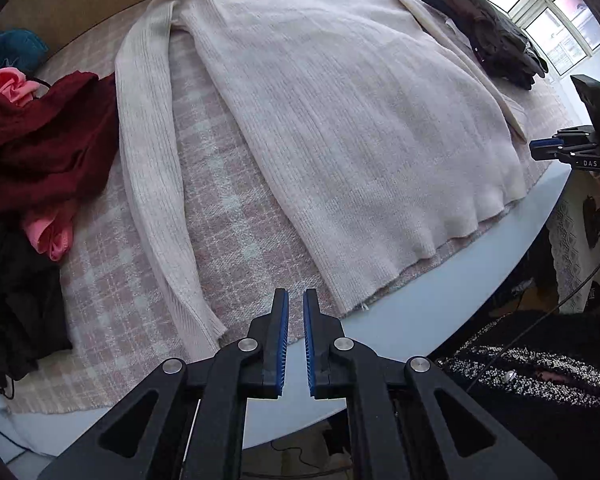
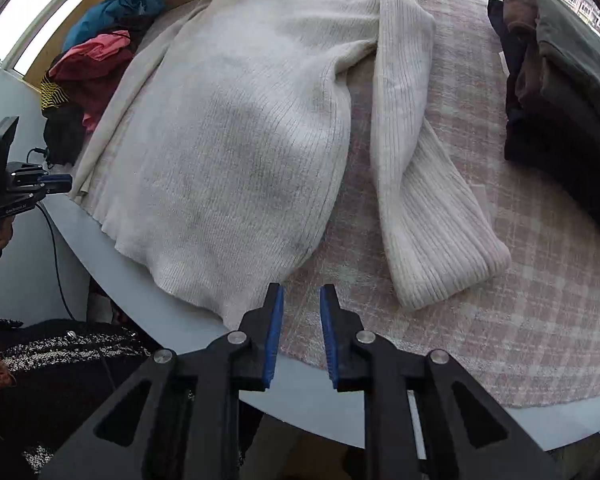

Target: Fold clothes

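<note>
On the plaid-covered table [image 1: 228,216], the cream ribbed sweater [image 1: 340,120] lies flat, soft and limp, best pinched at its hem corners, while the left gripper [image 1: 296,294] and right gripper [image 2: 300,290] hover narrowly parted, empty.

The letters "DAS" are printed in white on the black body of the right hand-held gripper [image 1: 545,148], seen at the right edge of the left wrist view. On the left hand-held gripper [image 2: 62,182], seen at the left edge of the right wrist view, a line of small pale lettering is carried on the black body, but it is too small and blurred to be read. No other text can be made out.
</note>
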`<state>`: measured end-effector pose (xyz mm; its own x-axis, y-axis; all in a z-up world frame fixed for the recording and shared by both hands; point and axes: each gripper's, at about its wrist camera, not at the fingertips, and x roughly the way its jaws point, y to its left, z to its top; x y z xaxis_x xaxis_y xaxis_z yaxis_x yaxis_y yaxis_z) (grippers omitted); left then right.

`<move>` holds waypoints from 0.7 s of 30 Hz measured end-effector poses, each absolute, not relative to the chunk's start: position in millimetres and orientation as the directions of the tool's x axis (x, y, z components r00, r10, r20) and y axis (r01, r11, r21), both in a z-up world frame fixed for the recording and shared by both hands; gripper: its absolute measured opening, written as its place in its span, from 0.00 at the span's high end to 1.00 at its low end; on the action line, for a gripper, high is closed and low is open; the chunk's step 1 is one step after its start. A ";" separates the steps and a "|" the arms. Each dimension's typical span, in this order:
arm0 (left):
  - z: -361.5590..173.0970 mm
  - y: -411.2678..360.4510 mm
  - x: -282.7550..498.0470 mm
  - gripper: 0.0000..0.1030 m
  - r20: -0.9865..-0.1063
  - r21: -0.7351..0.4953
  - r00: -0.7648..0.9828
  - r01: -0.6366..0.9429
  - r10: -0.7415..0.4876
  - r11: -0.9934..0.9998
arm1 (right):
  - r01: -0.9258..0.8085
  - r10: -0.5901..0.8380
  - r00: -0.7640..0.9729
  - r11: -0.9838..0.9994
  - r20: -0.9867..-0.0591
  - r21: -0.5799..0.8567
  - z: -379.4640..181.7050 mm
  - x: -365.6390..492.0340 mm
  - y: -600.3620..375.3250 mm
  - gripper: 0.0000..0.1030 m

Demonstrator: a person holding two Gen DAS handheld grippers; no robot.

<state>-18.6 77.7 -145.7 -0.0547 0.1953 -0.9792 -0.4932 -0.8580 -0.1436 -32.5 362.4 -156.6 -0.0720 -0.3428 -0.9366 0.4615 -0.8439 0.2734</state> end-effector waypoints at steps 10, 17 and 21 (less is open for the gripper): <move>-132.6 68.4 -79.6 0.86 -0.958 -0.162 -0.147 -0.425 0.245 -0.890 | 0.440 -0.219 -0.218 -0.892 -0.951 0.105 -161.9 -102.7 347.2 0.49; -147.7 129.4 -108.9 0.84 -0.963 -0.102 -0.171 -0.491 0.210 -0.865 | 0.391 -0.131 -0.337 -0.920 -0.932 -0.012 -150.9 -153.1 338.4 0.49; -150.1 151.6 -112.5 0.84 -0.964 -0.084 -0.162 -0.562 0.210 -0.823 | 0.379 -0.097 -0.272 -0.925 -0.957 -0.014 -164.3 -181.6 338.9 0.49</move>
